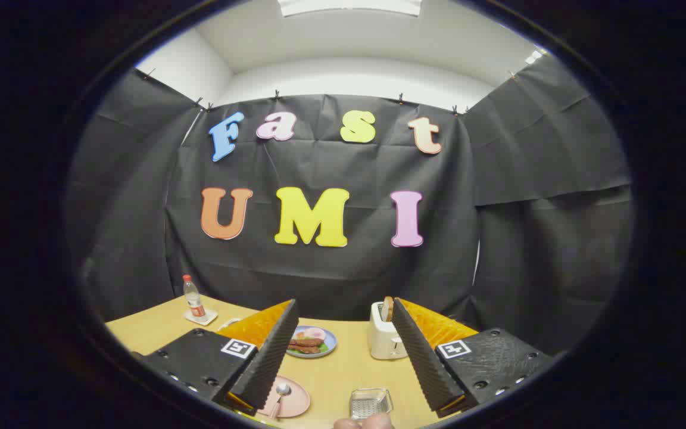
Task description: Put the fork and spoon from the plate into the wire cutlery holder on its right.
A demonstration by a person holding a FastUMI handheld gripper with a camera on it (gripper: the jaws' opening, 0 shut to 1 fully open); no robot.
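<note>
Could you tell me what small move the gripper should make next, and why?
Probably lower it toward the silver spoon on the pink round plate. The gripper is open and holds nothing, raised above the wooden table, and the wire cutlery holder to the plate's right looks empty. I cannot make out the fork.

The gripper (343, 351) hangs over a wooden table (343, 372) with its two black ribbed fingers (271, 357) spread wide and nothing between them. Below the left finger lies a pink plate (295, 400) with a spoon (281, 394) on it; the fork cannot be made out. Right of the plate, between the fingers, sits the wire cutlery holder (370, 403), with a hand (364, 423) just at its near edge. Farther off are a blue plate of food (313, 342), a white toaster (383, 338) with bread in its slot, and a bottle (193, 298) on a coaster near the table's far left corner
</note>
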